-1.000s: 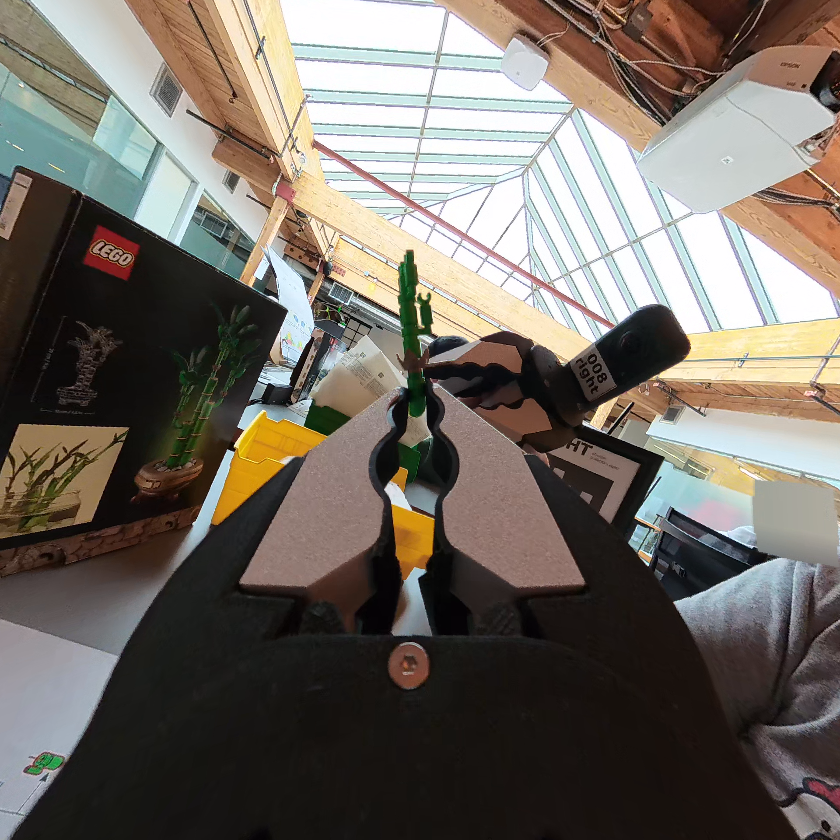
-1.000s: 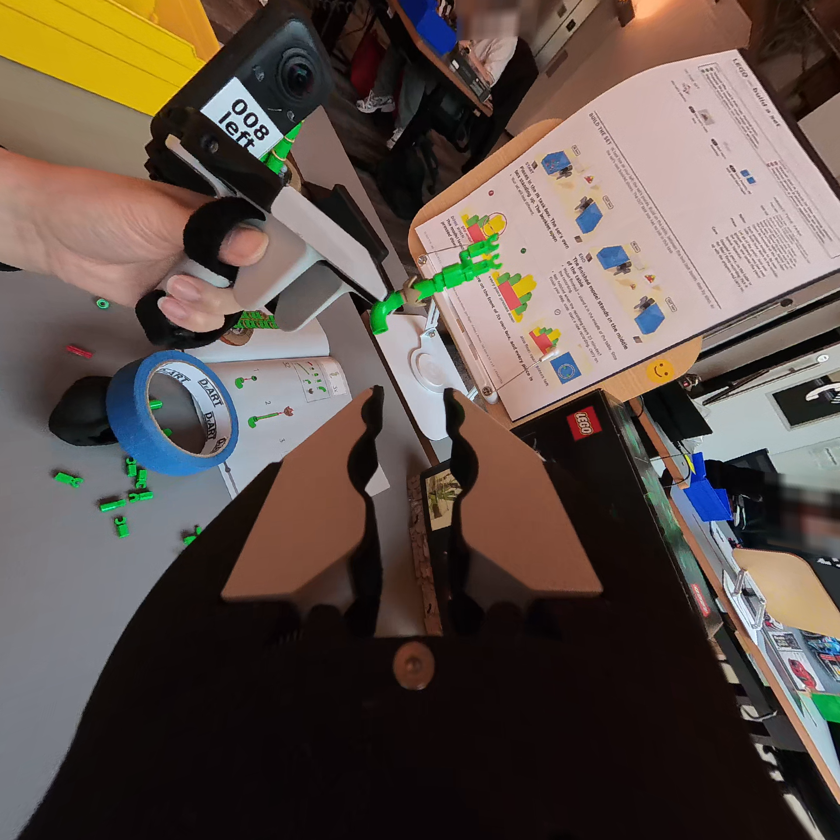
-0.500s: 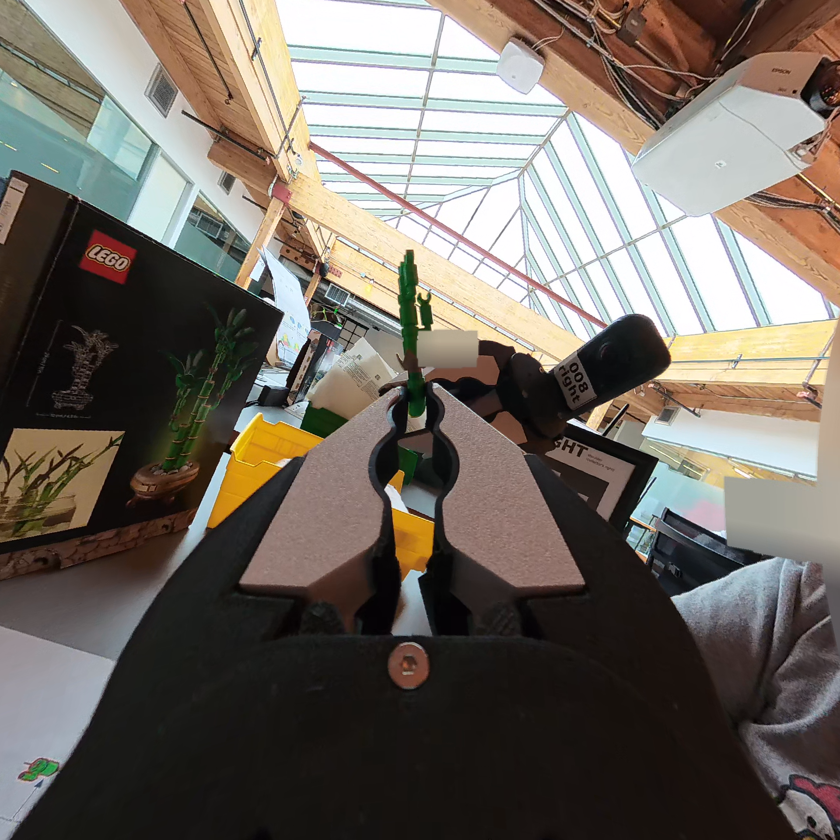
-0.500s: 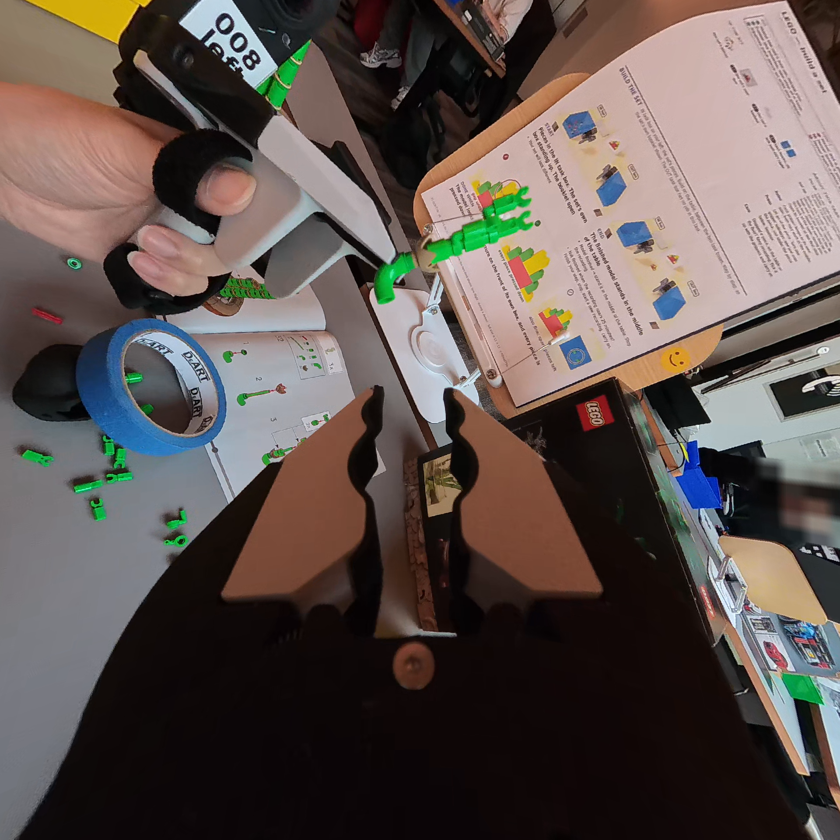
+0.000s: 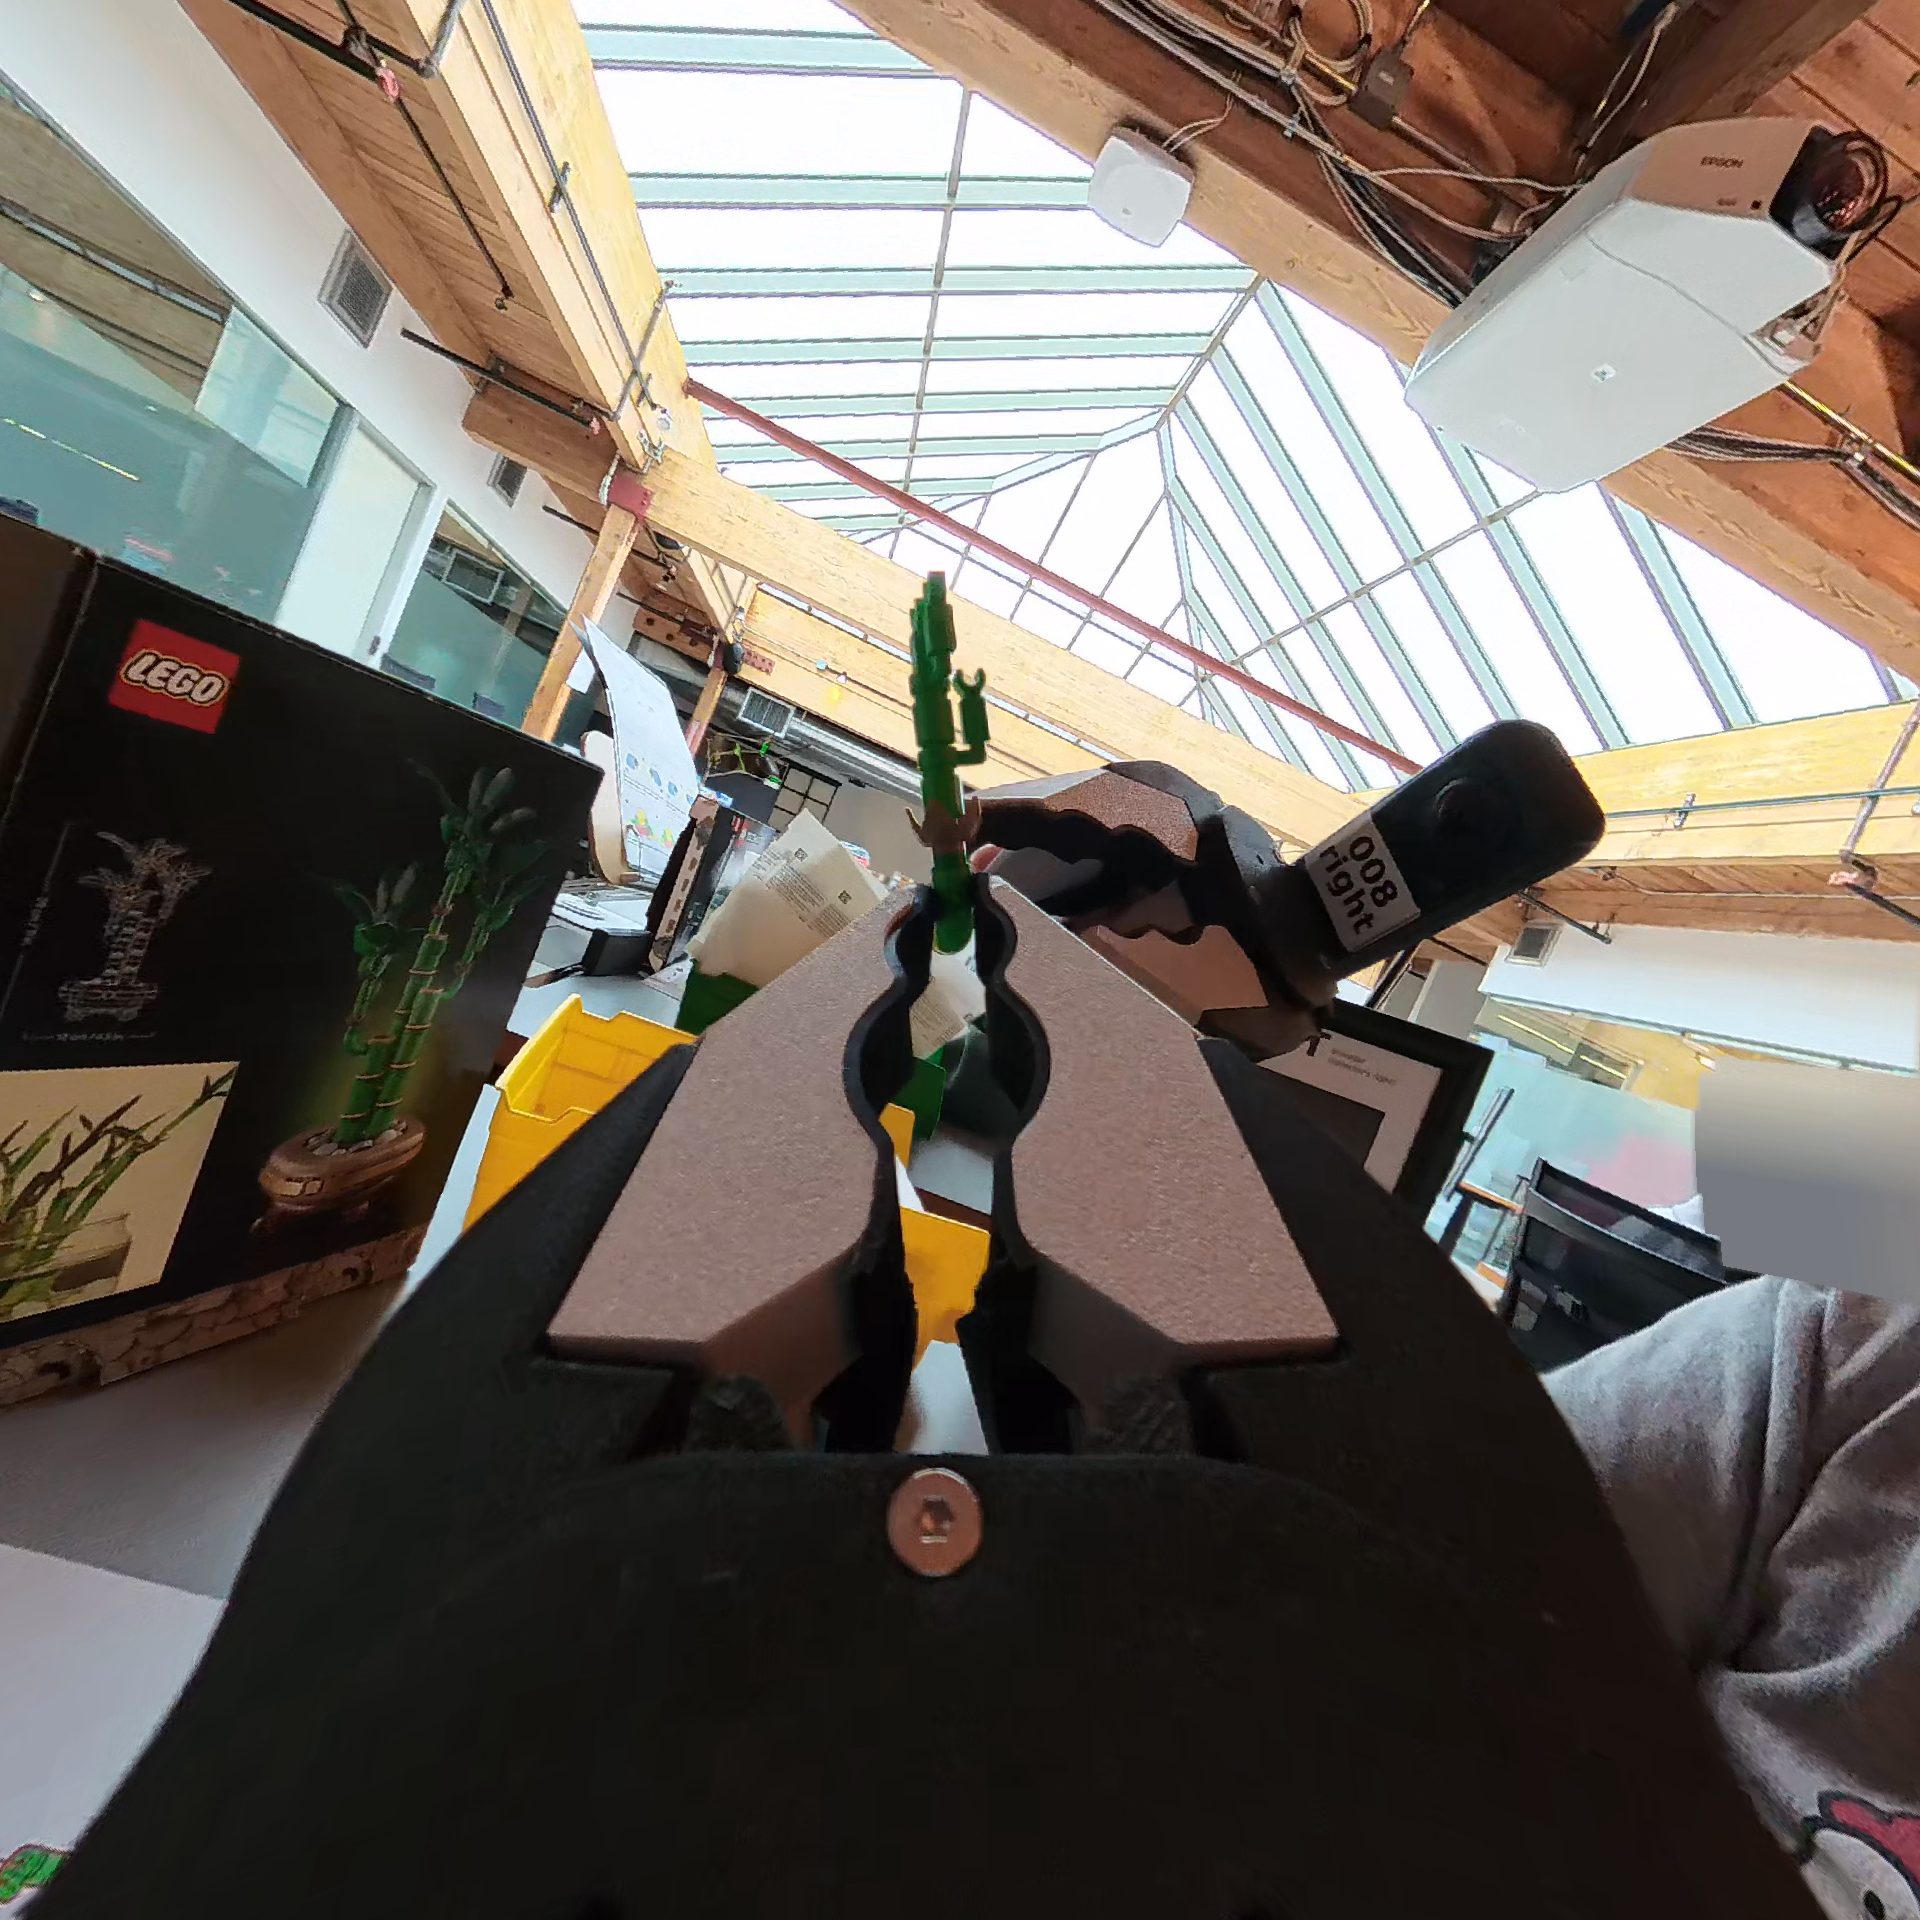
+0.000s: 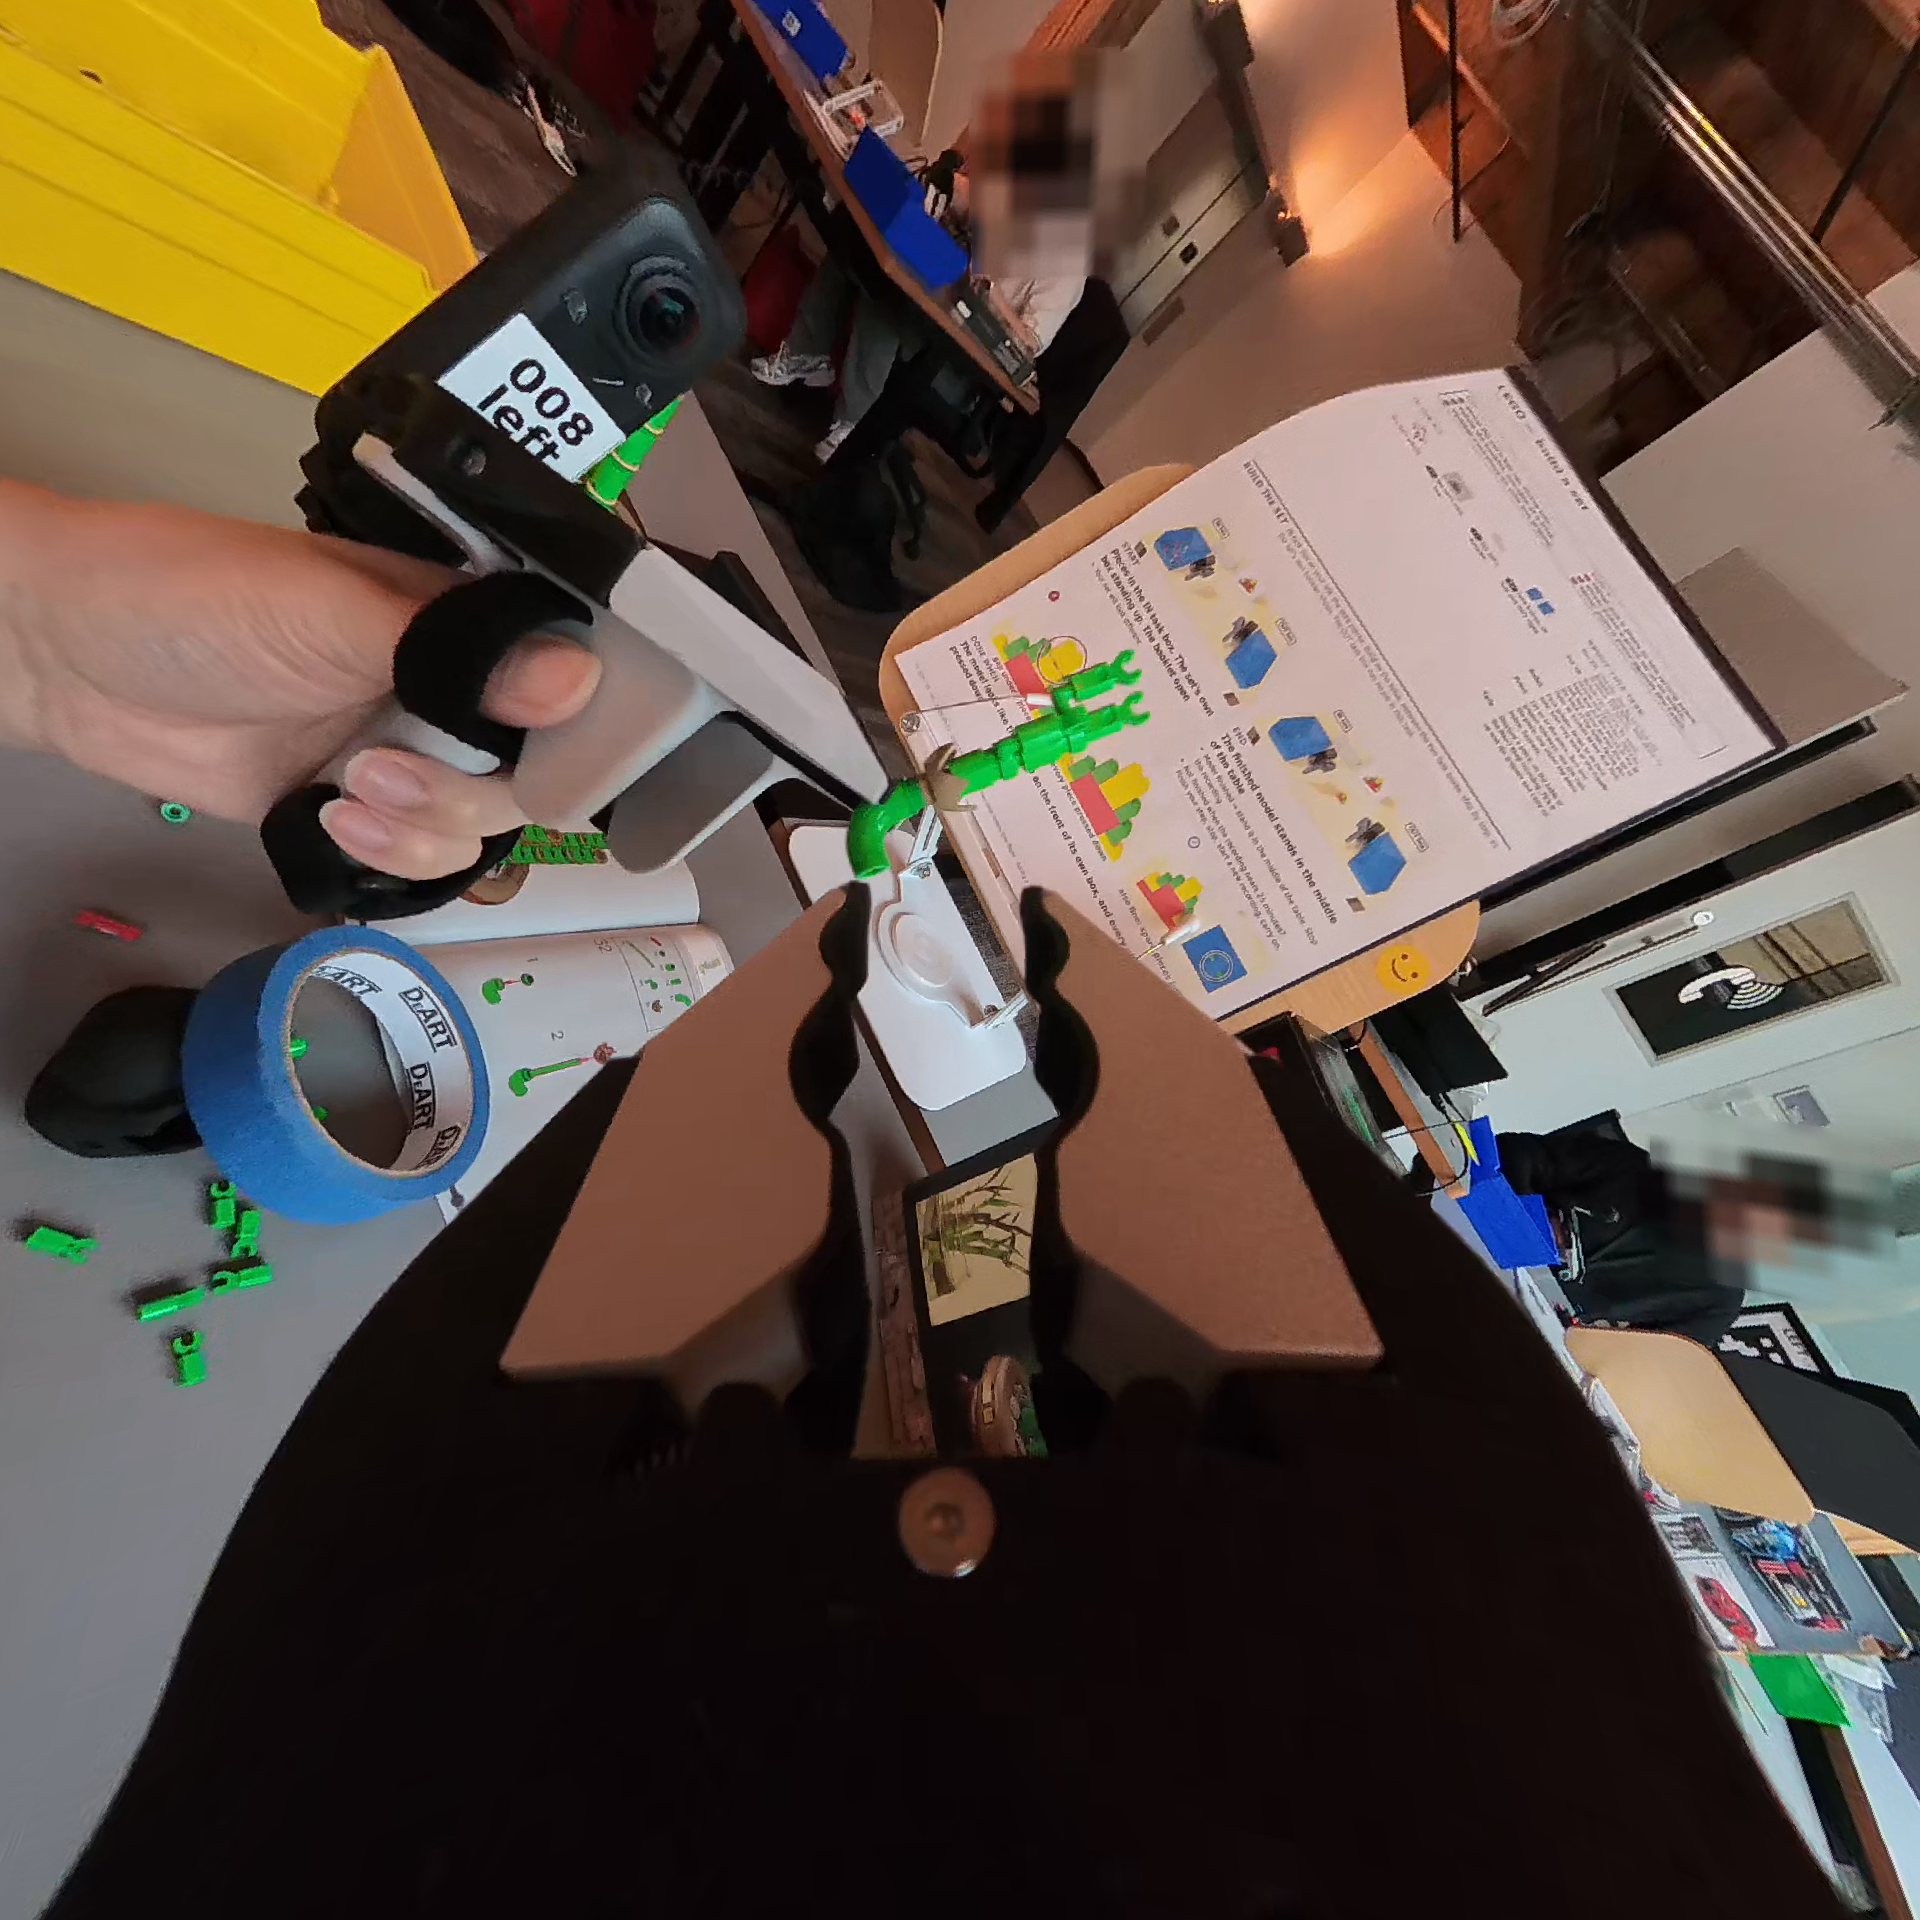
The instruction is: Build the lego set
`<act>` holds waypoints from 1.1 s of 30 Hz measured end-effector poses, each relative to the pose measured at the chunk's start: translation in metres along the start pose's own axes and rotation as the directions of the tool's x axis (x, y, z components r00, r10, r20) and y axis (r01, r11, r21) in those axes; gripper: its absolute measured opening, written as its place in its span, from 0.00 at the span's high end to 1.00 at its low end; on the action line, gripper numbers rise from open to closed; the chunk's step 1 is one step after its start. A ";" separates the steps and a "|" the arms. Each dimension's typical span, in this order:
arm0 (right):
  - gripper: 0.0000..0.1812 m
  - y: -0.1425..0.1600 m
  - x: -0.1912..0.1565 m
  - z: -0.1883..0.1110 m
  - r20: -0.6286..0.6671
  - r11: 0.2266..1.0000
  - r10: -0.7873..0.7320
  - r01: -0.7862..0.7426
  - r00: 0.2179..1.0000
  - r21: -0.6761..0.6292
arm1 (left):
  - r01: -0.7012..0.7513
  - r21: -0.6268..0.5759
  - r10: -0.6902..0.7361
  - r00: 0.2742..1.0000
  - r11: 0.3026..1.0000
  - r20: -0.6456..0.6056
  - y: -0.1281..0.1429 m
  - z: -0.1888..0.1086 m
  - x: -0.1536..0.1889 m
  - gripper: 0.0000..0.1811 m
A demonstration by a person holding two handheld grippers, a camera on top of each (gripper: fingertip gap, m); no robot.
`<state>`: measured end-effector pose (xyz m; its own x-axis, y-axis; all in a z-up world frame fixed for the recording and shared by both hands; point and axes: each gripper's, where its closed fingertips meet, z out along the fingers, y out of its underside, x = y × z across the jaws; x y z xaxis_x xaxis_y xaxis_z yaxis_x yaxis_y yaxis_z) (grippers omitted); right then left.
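Observation:
My left gripper is shut on the lower part of a thin green bamboo stalk and holds it upright in the air. In the right wrist view the left gripper is held by a hand, and the stalk sticks out of it to the right, with a bent green elbow at its near end. My right gripper is open and empty, its fingertips just below that elbow. It also shows in the left wrist view, right behind the stalk. Loose green pieces lie on the grey table.
A blue tape roll stands on an open instruction booklet. An instruction sheet on a wooden stand is behind the stalk. The black set box stands at the left, with yellow bins beside it. A grey sleeve is at the right. Both grippers' tips are close together, under 4 cm apart. From either gripper's tips it is about 25 cm to the blue tape roll.
The right gripper has closed in on the stalk's bent lower end, which now sits just above its open fingertips. The left gripper keeps its hold on the stalk.

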<state>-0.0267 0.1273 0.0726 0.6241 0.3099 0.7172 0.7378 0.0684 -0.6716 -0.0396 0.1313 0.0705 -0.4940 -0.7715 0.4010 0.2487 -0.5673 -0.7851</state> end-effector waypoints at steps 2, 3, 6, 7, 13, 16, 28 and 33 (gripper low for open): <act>0.85 0.000 -0.003 -0.001 0.007 1.000 -0.010 0.010 1.000 -0.015 | -0.015 -0.006 0.015 1.000 1.000 0.003 0.000 0.001 0.003 0.97; 0.85 0.000 -0.005 -0.002 0.013 1.000 -0.013 0.013 1.000 -0.025 | -0.021 -0.009 0.021 1.000 1.000 0.002 0.000 0.001 0.004 0.97; 0.85 -0.005 -0.010 -0.004 0.017 0.999 -0.023 0.023 1.000 -0.031 | -0.039 -0.015 0.039 0.999 0.999 0.001 0.001 0.004 0.011 0.97; 0.85 -0.005 -0.010 -0.005 0.012 0.999 -0.026 0.027 1.000 -0.038 | -0.039 -0.013 0.039 0.999 0.999 -0.004 0.001 0.005 0.014 0.97; 0.85 -0.020 -0.011 -0.022 -0.012 0.997 -0.070 0.069 0.997 -0.040 | -0.057 -0.003 0.057 0.998 0.998 -0.016 0.004 0.013 0.040 0.97; 0.86 -0.032 -0.016 -0.033 -0.002 0.998 -0.062 0.062 0.998 -0.024 | -0.079 -0.005 0.078 0.996 0.997 -0.035 0.005 0.019 0.054 0.97; 0.97 -0.022 -0.027 -0.065 -0.052 0.994 -0.084 0.081 0.995 -0.069 | -0.035 -0.051 0.032 0.998 0.998 -0.056 0.036 0.036 0.072 0.97; 0.97 0.012 -0.024 -0.062 -0.005 0.992 0.035 -0.035 0.999 -0.121 | -0.071 -0.145 0.082 0.994 0.987 0.071 0.044 0.027 0.046 0.80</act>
<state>-0.0168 0.0615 0.0583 0.6509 0.3069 0.6943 0.7409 -0.0574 -0.6692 -0.0287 0.0632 0.0665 -0.4117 -0.8339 0.3675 0.1600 -0.4631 -0.8717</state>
